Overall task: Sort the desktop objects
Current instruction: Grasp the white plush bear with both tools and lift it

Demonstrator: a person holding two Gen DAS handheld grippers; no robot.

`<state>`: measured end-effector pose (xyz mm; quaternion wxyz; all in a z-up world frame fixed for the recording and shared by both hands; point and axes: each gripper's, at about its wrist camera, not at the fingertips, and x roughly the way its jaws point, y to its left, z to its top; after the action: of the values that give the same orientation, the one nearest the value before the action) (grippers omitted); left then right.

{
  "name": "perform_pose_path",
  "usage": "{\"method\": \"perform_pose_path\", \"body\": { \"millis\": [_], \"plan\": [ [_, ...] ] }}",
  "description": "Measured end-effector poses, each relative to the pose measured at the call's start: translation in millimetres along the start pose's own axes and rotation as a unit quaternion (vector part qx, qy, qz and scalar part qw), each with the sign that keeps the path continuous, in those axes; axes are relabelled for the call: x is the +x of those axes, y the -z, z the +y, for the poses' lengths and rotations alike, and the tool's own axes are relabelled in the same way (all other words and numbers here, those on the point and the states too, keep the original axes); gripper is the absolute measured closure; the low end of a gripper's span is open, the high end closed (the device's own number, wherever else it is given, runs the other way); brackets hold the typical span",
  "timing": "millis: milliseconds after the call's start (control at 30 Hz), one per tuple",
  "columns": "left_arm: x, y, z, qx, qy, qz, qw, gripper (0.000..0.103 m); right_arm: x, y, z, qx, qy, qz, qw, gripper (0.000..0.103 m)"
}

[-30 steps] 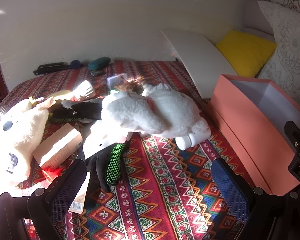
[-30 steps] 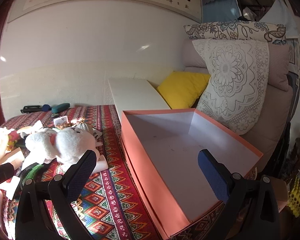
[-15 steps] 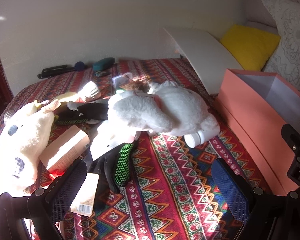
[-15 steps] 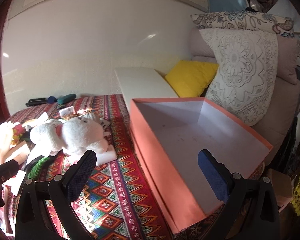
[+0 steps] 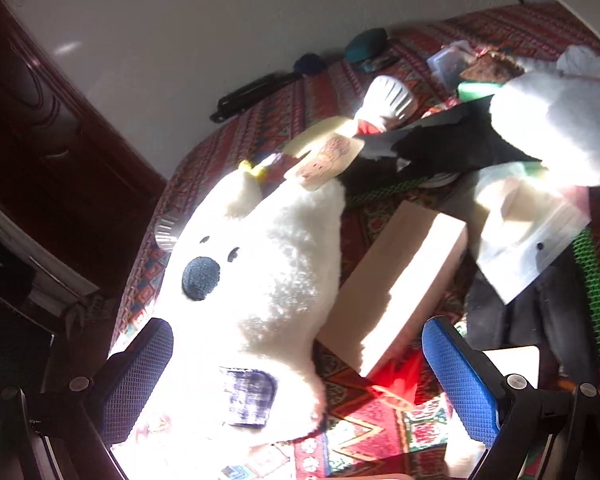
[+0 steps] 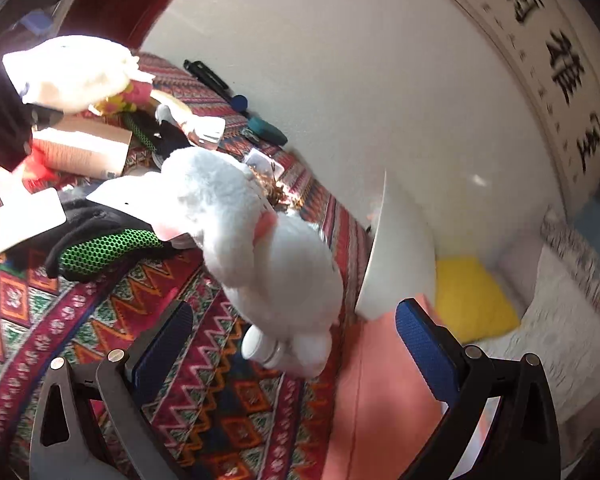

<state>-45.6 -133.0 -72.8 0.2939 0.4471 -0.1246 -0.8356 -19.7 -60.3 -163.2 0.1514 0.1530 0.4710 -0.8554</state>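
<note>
A cream plush bear (image 5: 256, 300) lies between the blue pads of my open left gripper (image 5: 300, 372), not pinched. Right of it lie a beige carton (image 5: 400, 276), a white pouch (image 5: 532, 232) and a black-and-green glove (image 5: 588, 300). In the right wrist view a white plush rabbit (image 6: 260, 240) lies just ahead of my open right gripper (image 6: 294, 354), with a small white bottle (image 6: 260, 350) under its lower end. The salmon box (image 6: 384, 396) sits at the lower right, partly behind the right finger. The cream plush bear (image 6: 72, 72) shows again at upper left.
A patterned red cloth (image 6: 220, 400) covers the surface. Against the white wall lie a black tool (image 5: 256, 94), a teal case (image 5: 366, 44) and a clear small box (image 5: 448, 64). A white board (image 6: 400, 256) leans by a yellow cushion (image 6: 472, 296). Dark wooden furniture (image 5: 40, 160) stands left.
Both grippers have swung left and down toward the clutter. The left one now straddles the cream bear; the right one has turned from the salmon box to the white rabbit.
</note>
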Motion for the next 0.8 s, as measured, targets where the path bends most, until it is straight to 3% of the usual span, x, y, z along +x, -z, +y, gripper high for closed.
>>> {"method": "perform_pose_path", "body": {
  "millis": [67,167,400,500,767,800],
  "plan": [
    [21.5,2.4,10.5,0.013,-0.014,0.021,0.9996,0.000,16.5,-7.5,15.5,-0.049,0.031,-0.004,0.998,0.000],
    [46.0,9.7,23.5,0.027,-0.018,0.047,0.9983,0.000,43.0,-19.1,34.0,-0.094,0.045,0.006,0.995,0.000],
    [88.8,20.0,51.4,0.023,0.019,0.073,0.9969,0.000,92.0,-38.2,52.3,-0.125,0.059,0.032,0.990,0.000],
    [94.1,20.8,47.5,0.036,0.014,0.067,0.9970,0.000,104.4,-40.5,55.0,-0.128,0.047,0.042,0.990,0.000],
    [117.1,28.3,27.5,0.100,-0.055,0.063,0.9915,0.000,113.3,-46.4,38.1,-0.108,0.002,0.055,0.993,0.001],
    [120.1,29.5,26.6,0.104,-0.061,0.062,0.9907,0.000,113.5,-47.9,33.6,-0.102,-0.008,0.061,0.993,0.005]
  ]
}}
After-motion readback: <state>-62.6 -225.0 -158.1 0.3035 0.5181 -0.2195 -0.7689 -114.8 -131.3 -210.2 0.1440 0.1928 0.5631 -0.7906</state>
